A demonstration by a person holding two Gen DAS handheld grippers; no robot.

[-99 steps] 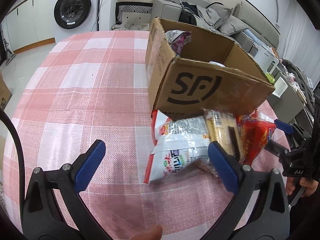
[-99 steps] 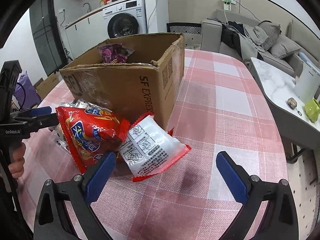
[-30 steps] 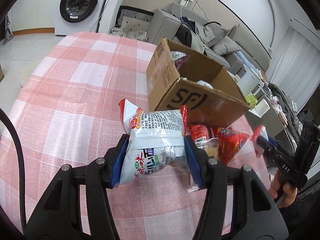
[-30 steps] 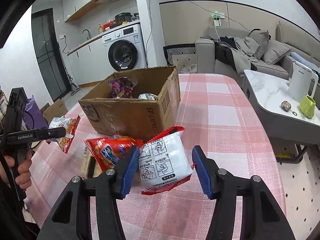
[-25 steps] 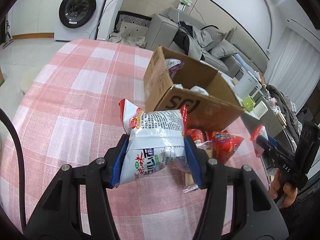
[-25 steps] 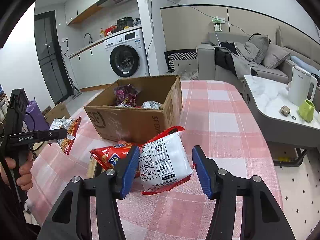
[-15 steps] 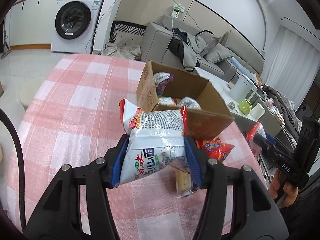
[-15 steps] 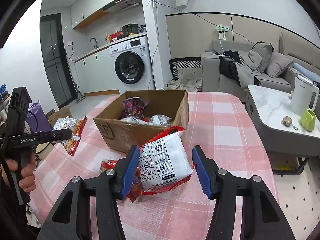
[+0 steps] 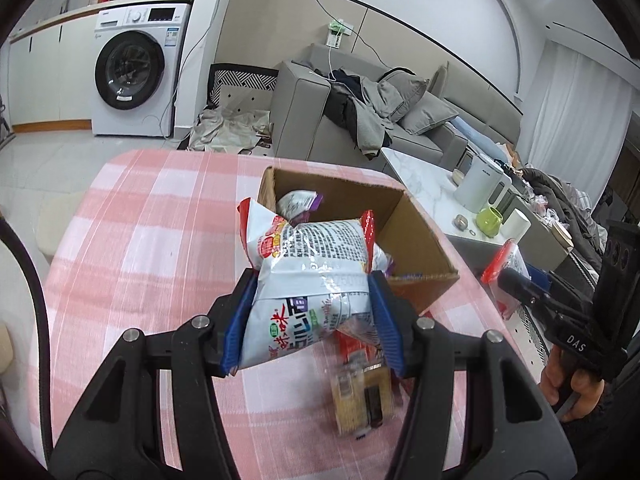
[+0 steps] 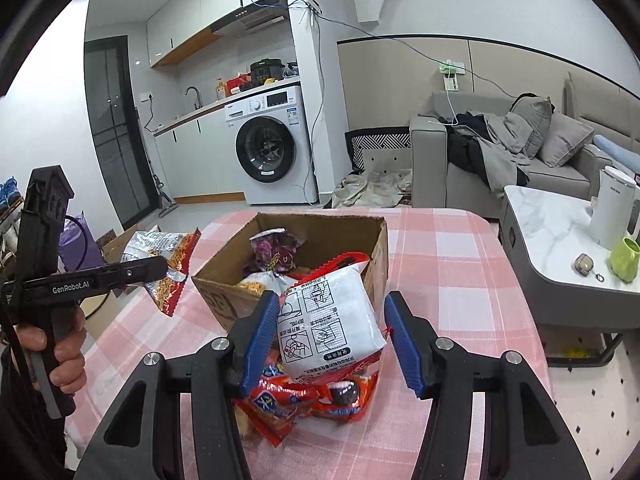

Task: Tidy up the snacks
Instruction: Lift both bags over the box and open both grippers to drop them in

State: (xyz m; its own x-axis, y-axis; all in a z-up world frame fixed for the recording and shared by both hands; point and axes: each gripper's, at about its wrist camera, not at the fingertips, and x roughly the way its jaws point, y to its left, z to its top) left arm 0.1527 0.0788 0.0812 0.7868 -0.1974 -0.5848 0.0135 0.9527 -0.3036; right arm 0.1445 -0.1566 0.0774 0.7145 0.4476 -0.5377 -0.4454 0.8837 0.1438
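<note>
My left gripper [image 9: 310,320] is shut on a white and red noodle packet [image 9: 310,276], held high above the table in front of the open cardboard box [image 9: 420,240]. My right gripper [image 10: 330,338] is shut on a white snack packet with red edges [image 10: 328,324], also raised near the box [image 10: 376,256]. The box holds a purple packet [image 10: 272,252] and other snacks. A red snack bag [image 10: 304,404] and a cracker pack [image 9: 358,396] lie on the pink checked table [image 9: 140,220] below. The left gripper with its packet [image 10: 164,264] shows at left in the right wrist view.
A marble side table [image 10: 560,232] with a white kettle [image 10: 612,212] and a green mug [image 10: 624,258] stands right of the table. A grey sofa [image 9: 360,120] and a washing machine [image 9: 132,72] are behind.
Both grippers closed on their packets and lifted them from the table. Both have kept rising, so the box now looks lower and its inside shows.
</note>
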